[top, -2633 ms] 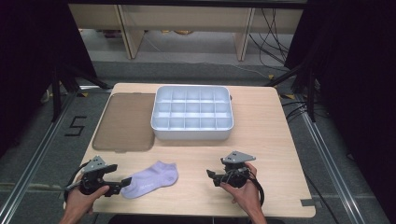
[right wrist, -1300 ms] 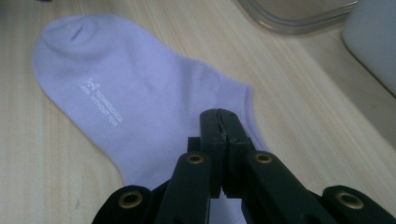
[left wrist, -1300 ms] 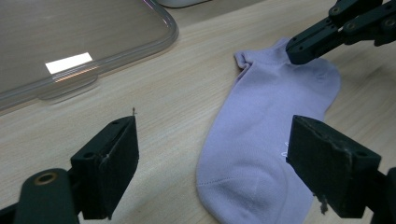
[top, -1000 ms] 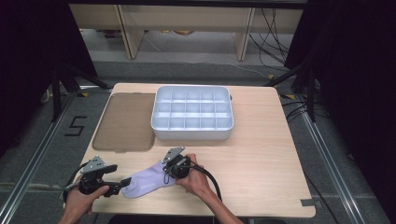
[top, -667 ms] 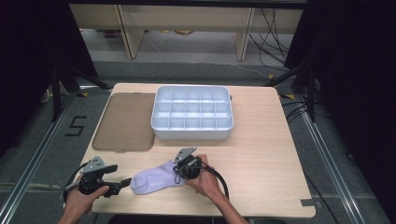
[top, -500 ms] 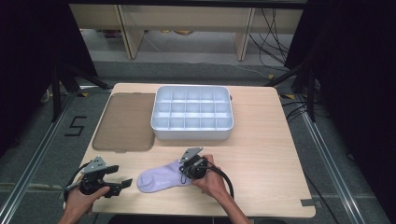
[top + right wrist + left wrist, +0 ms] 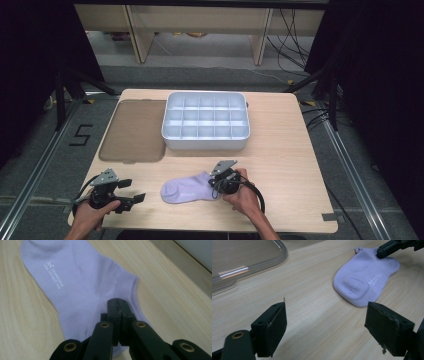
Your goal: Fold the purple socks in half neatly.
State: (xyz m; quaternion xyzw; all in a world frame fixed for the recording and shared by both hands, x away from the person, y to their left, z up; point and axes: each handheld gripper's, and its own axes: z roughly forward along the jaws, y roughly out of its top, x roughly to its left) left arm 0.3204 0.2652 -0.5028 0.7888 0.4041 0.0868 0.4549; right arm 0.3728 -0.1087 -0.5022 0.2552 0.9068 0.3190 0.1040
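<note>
My right gripper [image 7: 117, 315] presses its closed jaws onto the heel end of a lilac sock [image 7: 187, 188] lying flat near the table's [image 7: 280, 135] front edge. My left gripper [image 7: 325, 322] waits wide open nearby. I judge the fabric may bunch or slip free if dragged.

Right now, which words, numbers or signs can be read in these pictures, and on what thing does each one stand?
"5": black mark on the floor left of the table.
"TECHNOLOGY": white print on the lilac sock, beneath a small logo; read from the right gripper view.
A second, smaller line under it on the sock: too blurred to read with certainty.
The divided tray and the clear lid show no text.
</note>
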